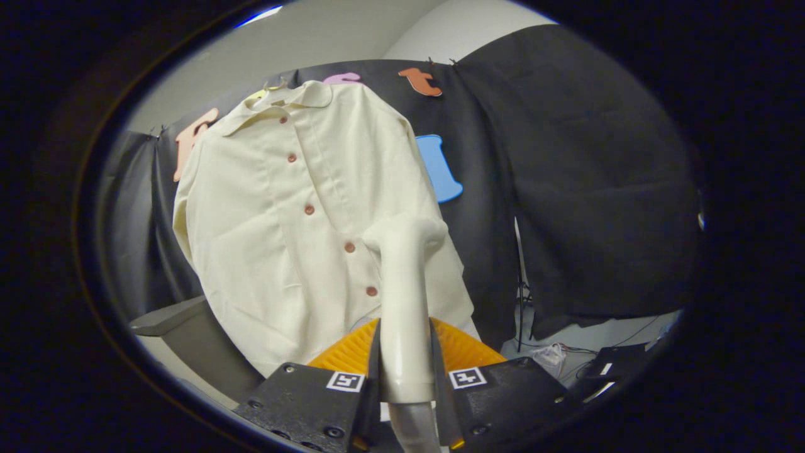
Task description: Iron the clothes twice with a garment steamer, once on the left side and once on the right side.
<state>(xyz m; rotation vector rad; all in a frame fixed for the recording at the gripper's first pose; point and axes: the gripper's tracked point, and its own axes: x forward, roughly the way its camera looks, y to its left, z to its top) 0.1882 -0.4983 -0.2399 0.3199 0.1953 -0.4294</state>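
Observation:
A cream button-up shirt (295, 207) with several reddish buttons hangs against the booth's black wall, just ahead of my fingers. My gripper (405, 377) is shut on the handle of a cream garment steamer (405, 296), which rises upright between the two fingers. The steamer's head (409, 233) sits in front of the shirt's right half, to the right of the button row near the lower buttons. Whether the head touches the cloth I cannot tell.
An orange ribbed object (465, 349) lies just beyond the fingers, below the shirt's hem. A grey table edge (182, 321) juts in to the left of the shirt. Cables and small dark items (604, 362) lie on the floor to the right, under the black cloth.

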